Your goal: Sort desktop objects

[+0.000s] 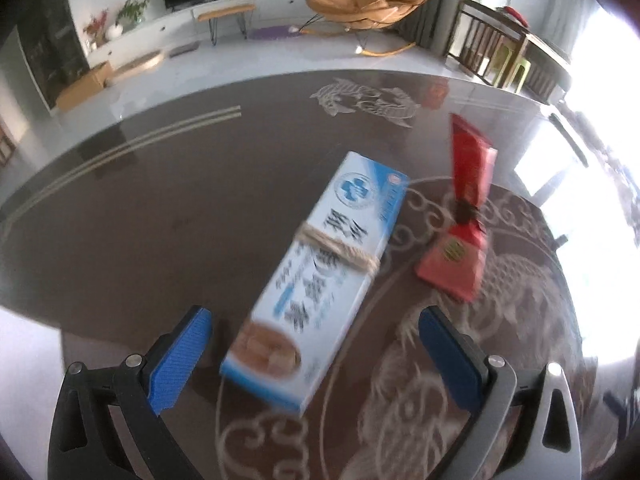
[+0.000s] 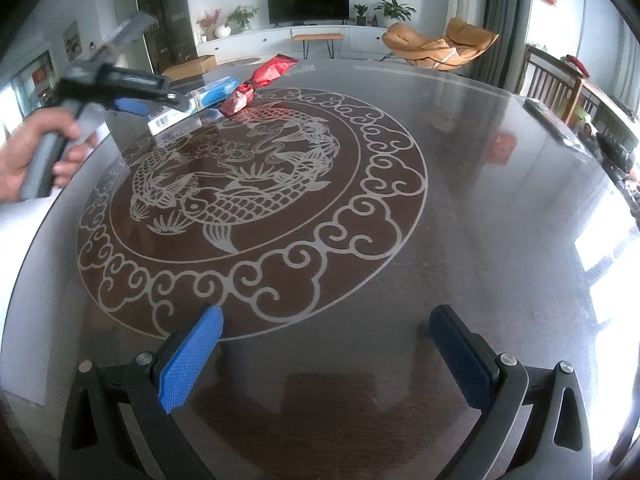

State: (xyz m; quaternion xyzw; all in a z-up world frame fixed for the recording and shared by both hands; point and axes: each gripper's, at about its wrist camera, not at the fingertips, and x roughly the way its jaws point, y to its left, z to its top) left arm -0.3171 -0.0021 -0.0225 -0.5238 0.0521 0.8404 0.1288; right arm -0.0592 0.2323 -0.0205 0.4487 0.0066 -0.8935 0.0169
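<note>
A long white-and-blue box [image 1: 316,276] tied with twine lies on the dark round glass table [image 1: 160,208]. A red wrapped packet [image 1: 466,216] lies just right of it. My left gripper [image 1: 316,340] is open, its blue fingers [image 1: 180,356] on either side of the box's near end, not closed on it. In the right wrist view the box [image 2: 200,100] and red packet [image 2: 260,82] sit at the far left, with the left gripper [image 2: 160,104] over the box. My right gripper [image 2: 326,344] is open and empty above the near part of the table.
The table [image 2: 480,220] has an etched fish-and-cloud pattern [image 2: 248,184]. A dark flat object [image 2: 554,124] lies at its far right edge. A wooden chair [image 1: 492,48], an orange lounge chair [image 2: 440,46] and a TV [image 2: 308,2] stand beyond.
</note>
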